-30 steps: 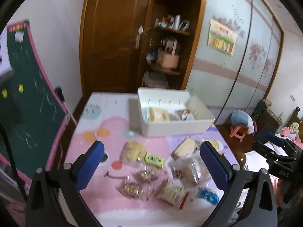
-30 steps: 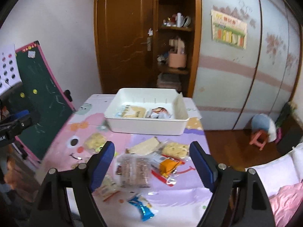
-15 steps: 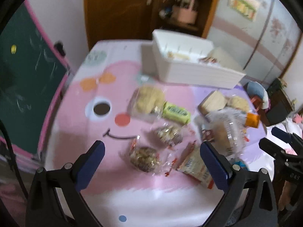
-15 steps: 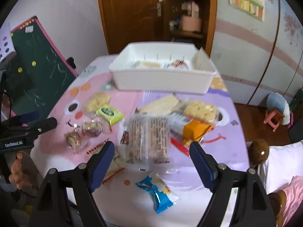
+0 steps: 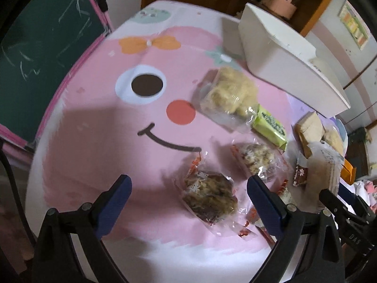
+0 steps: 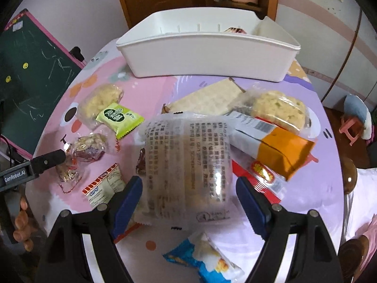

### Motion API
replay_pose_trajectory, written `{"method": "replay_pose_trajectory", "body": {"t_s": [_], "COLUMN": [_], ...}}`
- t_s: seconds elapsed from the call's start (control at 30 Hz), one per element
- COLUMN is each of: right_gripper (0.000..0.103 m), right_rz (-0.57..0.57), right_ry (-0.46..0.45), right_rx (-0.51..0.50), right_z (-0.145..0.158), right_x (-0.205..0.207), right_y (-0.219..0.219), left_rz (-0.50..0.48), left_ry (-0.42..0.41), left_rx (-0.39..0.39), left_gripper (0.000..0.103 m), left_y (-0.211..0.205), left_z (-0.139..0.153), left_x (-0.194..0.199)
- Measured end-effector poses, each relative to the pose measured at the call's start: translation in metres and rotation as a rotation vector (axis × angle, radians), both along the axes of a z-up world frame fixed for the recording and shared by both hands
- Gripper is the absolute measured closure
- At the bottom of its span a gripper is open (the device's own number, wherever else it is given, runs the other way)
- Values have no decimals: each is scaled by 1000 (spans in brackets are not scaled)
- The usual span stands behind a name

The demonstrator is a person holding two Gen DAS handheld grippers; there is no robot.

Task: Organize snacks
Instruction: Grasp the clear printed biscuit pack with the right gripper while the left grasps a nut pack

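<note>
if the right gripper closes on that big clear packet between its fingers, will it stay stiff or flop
The clear packet would probably flop: its thin film wrinkles. It is wider than the open right gripper grips, so its ends may sag. The glossy film looks slippery, and the contents may crush.

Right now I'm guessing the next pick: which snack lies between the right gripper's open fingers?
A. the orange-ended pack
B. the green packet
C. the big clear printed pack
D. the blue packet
C: the clear printed pack lies between the right gripper's blue fingers, which do not touch it.
</note>
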State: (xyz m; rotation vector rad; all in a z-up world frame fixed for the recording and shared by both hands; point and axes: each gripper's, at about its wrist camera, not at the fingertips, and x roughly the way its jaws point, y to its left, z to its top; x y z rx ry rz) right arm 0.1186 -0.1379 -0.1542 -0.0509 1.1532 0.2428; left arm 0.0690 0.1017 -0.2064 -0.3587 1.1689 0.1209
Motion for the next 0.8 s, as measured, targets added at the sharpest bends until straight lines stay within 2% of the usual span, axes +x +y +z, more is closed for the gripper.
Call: {"method": "replay_pose_trajectory", "body": {"t_s": [0.1, 0.3, 0.37, 0.4, 0.43, 0.5, 0.8], "right_gripper": [21, 21, 21, 21, 21, 21, 23], "right_rz": [0, -7, -7, -5, -4, -1, 10], "right_ry": [20, 32, 29, 29, 29, 25, 37], "right_rx": [-16, -16, -21, -22, -29, -36, -54], "right_z": [-5, -12, -13, -14, -15, -15, -20], "right_x": [6, 11, 12, 12, 12, 11, 11], "right_y": [3, 3, 4, 4, 5, 6, 9], "left_rz": [-19, -58, -69, -77, -85, -127, -210], "left_ry": [33, 48, 40, 35, 31, 17, -14], "left_rx": [-21, 11, 31, 51, 69, 100, 148], "left_gripper": [6, 10, 17, 25, 38, 51, 60], "left_y": [-4, -16, -20, -24, -26, -33, -51], "left_z": [-8, -13, -13, -12, -11, -9, -3], "left_x": [3, 10, 12, 12, 13, 14, 12]}}
